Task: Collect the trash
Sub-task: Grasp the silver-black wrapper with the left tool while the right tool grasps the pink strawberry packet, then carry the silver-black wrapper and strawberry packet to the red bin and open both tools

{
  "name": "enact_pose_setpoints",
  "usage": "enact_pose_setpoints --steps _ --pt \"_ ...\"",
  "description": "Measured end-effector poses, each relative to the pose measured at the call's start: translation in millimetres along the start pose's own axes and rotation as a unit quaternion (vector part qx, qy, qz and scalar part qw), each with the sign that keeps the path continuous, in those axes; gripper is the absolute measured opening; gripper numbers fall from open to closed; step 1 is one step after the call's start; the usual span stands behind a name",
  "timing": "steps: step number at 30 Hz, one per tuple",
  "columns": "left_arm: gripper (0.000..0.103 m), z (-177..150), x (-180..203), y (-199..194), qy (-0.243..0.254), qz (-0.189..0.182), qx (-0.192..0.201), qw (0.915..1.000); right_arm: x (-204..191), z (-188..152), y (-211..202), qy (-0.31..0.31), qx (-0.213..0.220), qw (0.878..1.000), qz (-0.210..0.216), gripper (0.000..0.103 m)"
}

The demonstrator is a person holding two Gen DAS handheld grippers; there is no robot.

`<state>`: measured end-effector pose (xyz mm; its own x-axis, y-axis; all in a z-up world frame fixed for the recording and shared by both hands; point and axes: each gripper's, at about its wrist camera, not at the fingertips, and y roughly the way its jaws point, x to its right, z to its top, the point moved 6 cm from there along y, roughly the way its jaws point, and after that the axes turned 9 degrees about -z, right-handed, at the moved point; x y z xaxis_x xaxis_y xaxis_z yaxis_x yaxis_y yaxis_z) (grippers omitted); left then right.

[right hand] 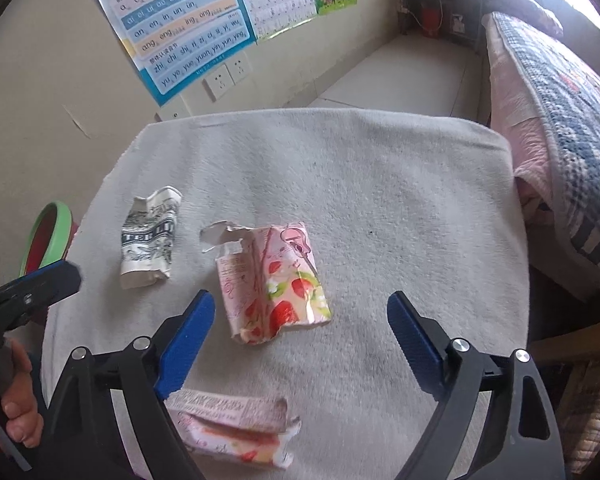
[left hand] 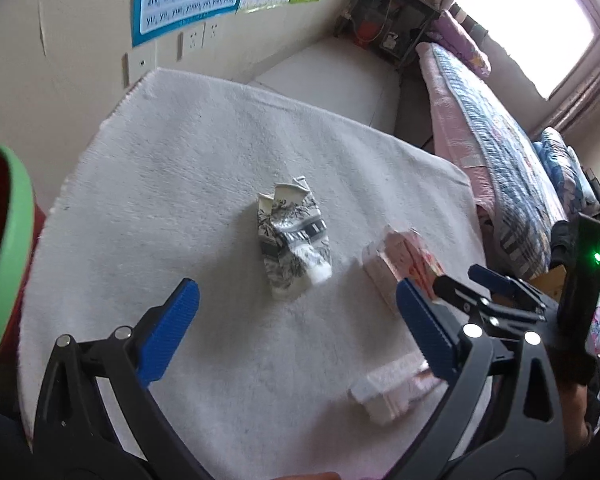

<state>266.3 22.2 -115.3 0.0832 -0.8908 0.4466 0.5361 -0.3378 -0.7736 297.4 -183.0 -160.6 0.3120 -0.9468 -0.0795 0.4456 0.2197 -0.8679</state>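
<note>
Three crushed cartons lie on a white fleecy table cover (left hand: 180,168) (right hand: 380,184). A grey and white patterned carton (left hand: 292,240) (right hand: 150,238) lies just ahead of my open, empty left gripper (left hand: 298,312). A pink strawberry carton (right hand: 274,280) (left hand: 400,268) lies just ahead of my open, empty right gripper (right hand: 300,316), nearer its left finger. A second pink carton (right hand: 236,428) (left hand: 392,388) lies flat under the right gripper's left arm. The right gripper (left hand: 460,280) also shows in the left wrist view, and the left gripper's finger (right hand: 48,276) in the right wrist view.
A bin with a green rim and red inside (left hand: 4,248) (right hand: 48,236) stands off the table's left edge. A bed with a quilt (right hand: 560,120) runs along the right side. A wall with posters (right hand: 188,20) and sockets is behind the table.
</note>
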Motion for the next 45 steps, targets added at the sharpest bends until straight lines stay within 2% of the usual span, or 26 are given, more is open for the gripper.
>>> enact_pose_setpoints --steps 2,3,13,15,17,24,34,45 --pt "0.092 5 -2 12 -0.004 0.003 -0.006 1.0 -1 1 7 0.001 -0.007 1.0 0.005 0.082" --pt "0.087 7 -4 18 -0.006 0.009 -0.012 0.9999 -1 2 12 0.003 -0.014 1.0 0.009 0.081" --pt "0.062 13 -12 58 -0.025 0.016 -0.049 0.9983 -8 3 31 0.003 -0.038 0.999 0.016 0.066" --pt "0.049 10 -13 60 -0.032 0.007 -0.055 0.9979 -7 3 31 0.009 -0.041 0.999 0.023 0.055" --pt "0.049 8 -12 60 -0.03 0.005 -0.056 0.998 -9 4 29 0.006 -0.04 0.999 0.022 0.046" --pt "0.048 6 -16 47 -0.035 0.003 -0.037 0.9987 -10 5 20 0.003 -0.03 0.999 0.026 0.033" --pt "0.048 9 -11 7 -0.017 0.005 -0.004 0.9998 -7 10 -13 0.012 0.008 1.0 0.027 0.032" --pt "0.048 -3 -9 -46 0.007 0.003 0.024 0.9997 -32 5 -53 -0.013 0.04 0.999 0.025 0.032"
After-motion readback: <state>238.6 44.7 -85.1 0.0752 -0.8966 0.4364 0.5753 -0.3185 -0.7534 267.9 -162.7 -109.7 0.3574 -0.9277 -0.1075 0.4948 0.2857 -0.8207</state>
